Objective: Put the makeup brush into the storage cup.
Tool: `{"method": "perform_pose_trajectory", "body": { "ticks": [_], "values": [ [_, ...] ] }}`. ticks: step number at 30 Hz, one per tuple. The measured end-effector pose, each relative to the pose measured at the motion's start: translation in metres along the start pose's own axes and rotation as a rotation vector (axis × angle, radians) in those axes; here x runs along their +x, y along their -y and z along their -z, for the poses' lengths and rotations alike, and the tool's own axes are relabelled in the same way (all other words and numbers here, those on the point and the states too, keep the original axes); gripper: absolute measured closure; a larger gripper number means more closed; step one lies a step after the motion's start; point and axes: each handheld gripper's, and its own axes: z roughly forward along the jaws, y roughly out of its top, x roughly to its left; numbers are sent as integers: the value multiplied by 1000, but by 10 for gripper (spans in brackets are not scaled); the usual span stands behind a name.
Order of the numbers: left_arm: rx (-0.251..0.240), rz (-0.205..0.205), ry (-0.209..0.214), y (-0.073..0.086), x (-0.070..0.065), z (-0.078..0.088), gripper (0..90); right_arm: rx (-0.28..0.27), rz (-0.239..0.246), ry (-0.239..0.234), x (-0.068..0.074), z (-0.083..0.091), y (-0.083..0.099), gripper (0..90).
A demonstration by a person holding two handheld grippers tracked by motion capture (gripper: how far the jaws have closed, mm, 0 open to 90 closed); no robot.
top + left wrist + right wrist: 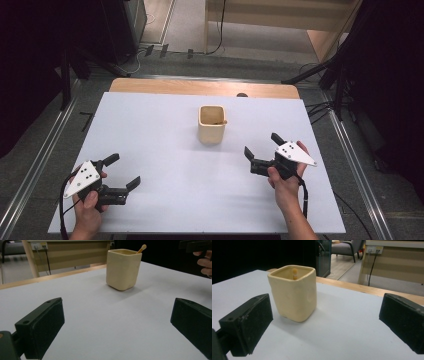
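Observation:
A cream square cup (212,124) stands upright near the middle of the white table (165,150), with a small wooden stick (220,122) leaning inside it. From the left gripper view the cup (123,268) sits well ahead, the stick (141,248) poking over its rim. In the right gripper view the cup (293,292) is closer, slightly left, with the stick (294,273) inside. My left gripper (122,171) is open at the near left of the table. My right gripper (262,144) is open to the right of the cup. Both hold nothing.
A wooden strip (200,87) runs along the table's far edge. Beyond it are grey floor, cables and a wooden desk (280,20). Metal rails (40,165) flank the table on both sides. The other hand (205,263) appears at the far right of the left gripper view.

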Motion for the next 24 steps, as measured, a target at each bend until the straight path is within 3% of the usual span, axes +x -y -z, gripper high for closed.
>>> {"method": "perform_pose_trajectory", "body": {
  "ticks": [24],
  "values": [
    [-11,11,-10,0,2,3,0,22,-15,57,-29,41,23,0]
  ]
}}
